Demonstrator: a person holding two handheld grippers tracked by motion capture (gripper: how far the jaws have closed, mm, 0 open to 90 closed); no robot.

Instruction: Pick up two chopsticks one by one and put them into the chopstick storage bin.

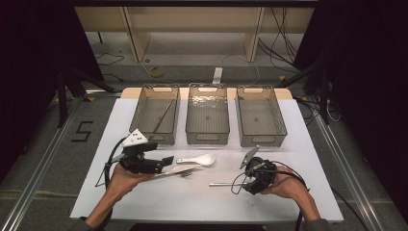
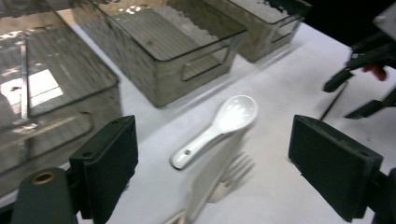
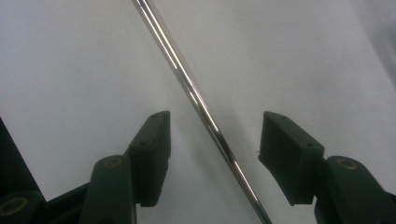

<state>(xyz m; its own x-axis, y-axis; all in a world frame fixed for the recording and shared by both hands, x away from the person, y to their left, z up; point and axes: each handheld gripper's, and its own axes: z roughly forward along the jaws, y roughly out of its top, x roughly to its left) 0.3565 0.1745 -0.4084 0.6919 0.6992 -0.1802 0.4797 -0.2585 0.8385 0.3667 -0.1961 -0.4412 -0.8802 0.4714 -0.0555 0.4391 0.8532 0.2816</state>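
One metal rod (image 1: 163, 115) already lies in the left bin (image 1: 155, 114); the right tongs (image 3: 214, 135) straddle, half-open, a second rod (image 3: 196, 98) on the worktop (image 1: 144, 202), while the left tongs (image 2: 212, 163) gape wide over the spoon (image 2: 219, 128) and fork (image 2: 233, 172).

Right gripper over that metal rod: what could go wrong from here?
1. The metal rod lies slantwise between the right gripper's open jaws, neither pad touching; a close could catch it off-centre, so it may pivot or roll away.
2. It is thin and lies flat on the white table; the pads may scrape the surface or slip over it.
3. The left gripper hangs open above the white spoon and fork, which lie close together; it may nudge both.
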